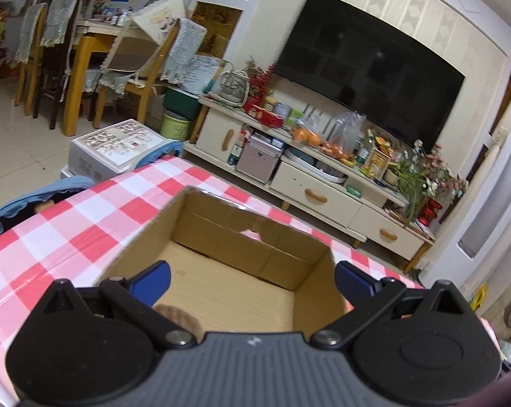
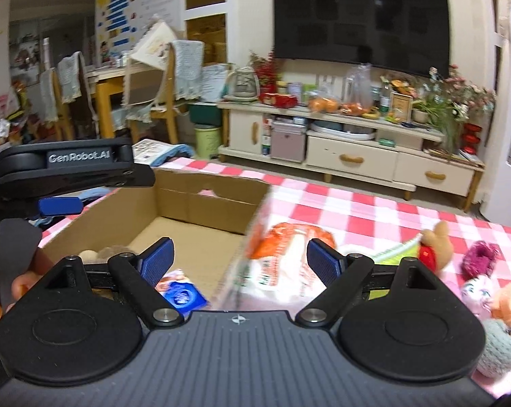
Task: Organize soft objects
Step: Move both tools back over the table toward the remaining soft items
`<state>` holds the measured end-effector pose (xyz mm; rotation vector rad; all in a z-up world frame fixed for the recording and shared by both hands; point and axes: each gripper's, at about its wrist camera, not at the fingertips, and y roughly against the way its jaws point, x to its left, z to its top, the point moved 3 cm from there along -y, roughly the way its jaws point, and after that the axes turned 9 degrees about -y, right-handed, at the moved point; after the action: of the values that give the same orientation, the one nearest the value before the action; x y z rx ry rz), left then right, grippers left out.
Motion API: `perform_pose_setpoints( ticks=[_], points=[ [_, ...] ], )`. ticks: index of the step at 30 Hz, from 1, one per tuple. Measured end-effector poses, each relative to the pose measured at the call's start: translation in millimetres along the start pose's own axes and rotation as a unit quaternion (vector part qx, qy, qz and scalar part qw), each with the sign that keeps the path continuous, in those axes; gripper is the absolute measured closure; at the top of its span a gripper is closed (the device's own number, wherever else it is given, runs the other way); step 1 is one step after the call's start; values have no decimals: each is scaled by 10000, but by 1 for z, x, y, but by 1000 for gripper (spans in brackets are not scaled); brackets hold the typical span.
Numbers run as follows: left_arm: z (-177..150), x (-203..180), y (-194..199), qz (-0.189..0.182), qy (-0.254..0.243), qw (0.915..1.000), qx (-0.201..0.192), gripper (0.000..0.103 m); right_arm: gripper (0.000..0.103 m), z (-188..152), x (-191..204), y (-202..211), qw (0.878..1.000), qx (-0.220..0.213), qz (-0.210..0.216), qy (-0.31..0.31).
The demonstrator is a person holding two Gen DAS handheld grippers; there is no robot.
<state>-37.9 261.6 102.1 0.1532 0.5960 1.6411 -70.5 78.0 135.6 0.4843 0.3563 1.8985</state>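
Box (image 2: 194, 217) ahead of both jaws, few soft items inside. Left gripper (image 1: 252, 279) jaws wide, empty, above box. Right gripper (image 2: 240, 259) jaws wide, gripping nothing; tissue pack (image 2: 282, 261) between them. Plush toys (image 2: 486, 288) right, on tabletop (image 2: 374, 210), still unsorted.

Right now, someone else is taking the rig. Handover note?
Left gripper: open, empty, over the cardboard box.
Right gripper: open, above the box's right wall; blurred orange-and-white packet between the fingers, not pinched.
Done: brown plush and blue-labelled packet in the box.
Left: plush toys on the checked tablecloth, right of the box.
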Motion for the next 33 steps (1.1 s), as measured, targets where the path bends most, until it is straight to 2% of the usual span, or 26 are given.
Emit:
perform_pose_setpoints(
  ticks=[13, 33],
  points=[
    [-12, -55, -3, -371, -536, 9978, 119, 1, 0, -7, -44, 8, 9982, -129, -467, -346],
    [-34, -115, -5, -679, -1271, 9892, 266, 1, 0, -24, -93, 21, 9913, -187, -1057, -763]
  ],
)
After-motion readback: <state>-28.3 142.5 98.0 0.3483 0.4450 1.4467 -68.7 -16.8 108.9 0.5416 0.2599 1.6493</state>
